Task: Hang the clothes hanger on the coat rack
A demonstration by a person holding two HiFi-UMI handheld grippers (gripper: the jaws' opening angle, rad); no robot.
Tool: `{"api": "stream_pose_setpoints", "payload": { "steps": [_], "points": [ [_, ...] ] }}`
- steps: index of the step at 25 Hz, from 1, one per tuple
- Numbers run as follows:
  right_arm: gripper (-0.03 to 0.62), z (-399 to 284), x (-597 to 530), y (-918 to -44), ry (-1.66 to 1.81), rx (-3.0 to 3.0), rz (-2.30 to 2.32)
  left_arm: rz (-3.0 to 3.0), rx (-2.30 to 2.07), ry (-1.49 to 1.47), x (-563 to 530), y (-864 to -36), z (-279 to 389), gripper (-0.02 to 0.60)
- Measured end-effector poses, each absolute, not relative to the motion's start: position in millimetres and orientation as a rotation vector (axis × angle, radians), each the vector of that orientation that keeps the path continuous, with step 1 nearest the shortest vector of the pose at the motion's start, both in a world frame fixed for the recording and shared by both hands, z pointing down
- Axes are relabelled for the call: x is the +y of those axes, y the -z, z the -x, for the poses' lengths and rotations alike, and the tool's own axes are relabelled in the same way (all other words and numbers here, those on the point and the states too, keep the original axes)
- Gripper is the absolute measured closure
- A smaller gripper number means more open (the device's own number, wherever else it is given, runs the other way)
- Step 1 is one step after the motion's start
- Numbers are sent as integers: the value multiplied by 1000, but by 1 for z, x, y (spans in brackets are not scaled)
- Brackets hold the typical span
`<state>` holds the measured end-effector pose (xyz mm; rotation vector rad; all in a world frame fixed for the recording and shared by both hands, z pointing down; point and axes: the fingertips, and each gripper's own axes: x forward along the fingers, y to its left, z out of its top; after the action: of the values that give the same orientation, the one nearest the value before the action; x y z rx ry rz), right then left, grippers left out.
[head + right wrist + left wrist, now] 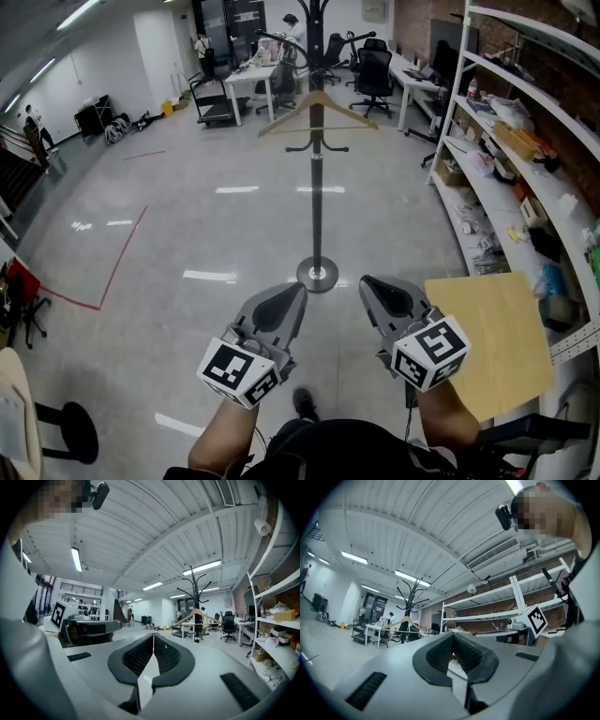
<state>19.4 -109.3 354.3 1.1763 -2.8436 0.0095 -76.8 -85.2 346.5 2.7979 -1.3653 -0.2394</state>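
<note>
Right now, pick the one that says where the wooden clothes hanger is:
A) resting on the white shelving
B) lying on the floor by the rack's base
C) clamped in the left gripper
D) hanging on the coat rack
D: the clothes hanger hangs from an arm of the coat rack across the floor, while the left gripper and the right gripper are both shut with nothing between their jaws.

glossy grey floor [187, 216] reflecting ceiling lights, clothes hanger [317, 111] looking like pale smooth wood, coat rack [317, 187] showing dark matt metal, left hand-held gripper [296, 291] and right hand-held gripper [367, 283] showing matt grey plastic, board [497, 337] looking like matt light wood
</note>
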Motion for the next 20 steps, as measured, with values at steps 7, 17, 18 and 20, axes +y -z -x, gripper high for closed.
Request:
{"api": "stream_pose_setpoints", "payload": {
  "steps": [7, 17, 18, 20],
  "points": [
    [586, -75, -12, -368, -50, -2879, -1114, -2771, -1363, 158, 18, -361, 16, 581],
    [585, -95, 91, -348, -67, -2957, -1083, -2729, -1400, 80, 119, -357, -5, 581],
    [586, -95, 99, -347, -61, -2953, -1088, -2731, -1392, 82, 127, -358, -6, 581],
    [586, -94, 117, -348, -57, -2947, -1101, -2738, -1380, 81, 146, -361, -5, 581]
  ]
}}
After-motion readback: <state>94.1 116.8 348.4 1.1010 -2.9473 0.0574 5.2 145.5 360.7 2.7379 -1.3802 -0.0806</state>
